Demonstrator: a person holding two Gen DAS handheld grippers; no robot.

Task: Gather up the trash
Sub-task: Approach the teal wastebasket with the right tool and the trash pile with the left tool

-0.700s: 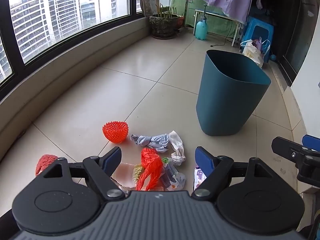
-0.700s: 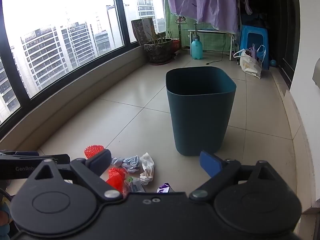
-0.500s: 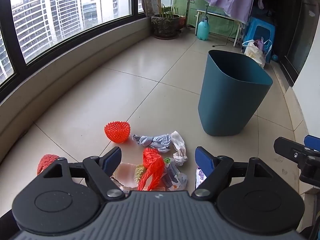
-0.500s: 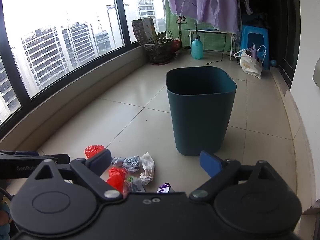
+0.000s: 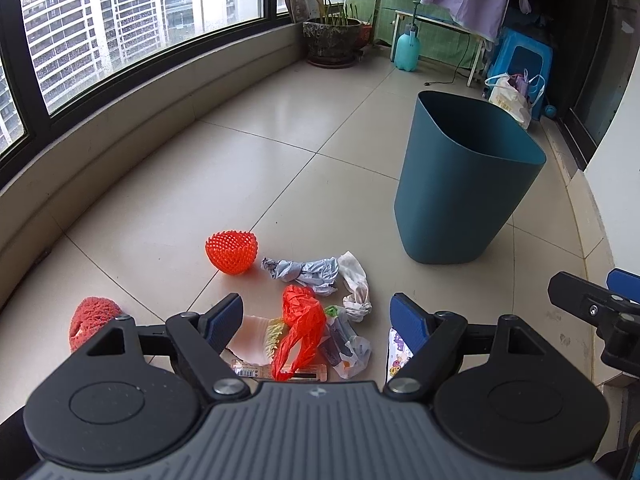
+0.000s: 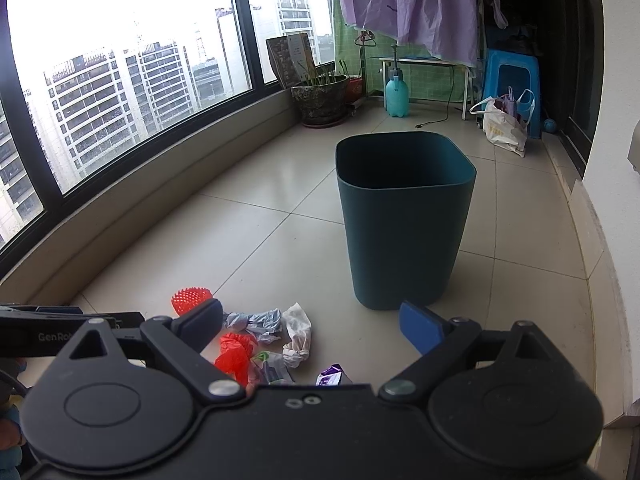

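A dark teal bin point(image 5: 464, 184) stands upright on the tiled floor, also in the right wrist view point(image 6: 404, 220). In front of it lies a heap of trash: a red plastic bag point(image 5: 298, 320), a grey-blue crumpled wrapper point(image 5: 304, 270), a white tissue point(image 5: 356, 280), a red spiky foam net point(image 5: 232, 252), a red knitted piece point(image 5: 92, 320) and a purple packet point(image 6: 330, 376). My left gripper point(image 5: 318, 316) is open and empty, held above the heap. My right gripper point(image 6: 316, 320) is open and empty, to the right of the left one, facing the bin.
A curved window wall runs along the left. At the back stand a plant pot point(image 5: 330, 40), a teal spray bottle point(image 5: 406, 48), a blue stool point(image 5: 524, 60) and a shopping bag point(image 5: 510, 98). A white wall point(image 6: 612, 160) bounds the right.
The left gripper has drifted slightly back and up, so the trash and bin sit a little farther off. The right gripper has hardly moved. Both stay open.
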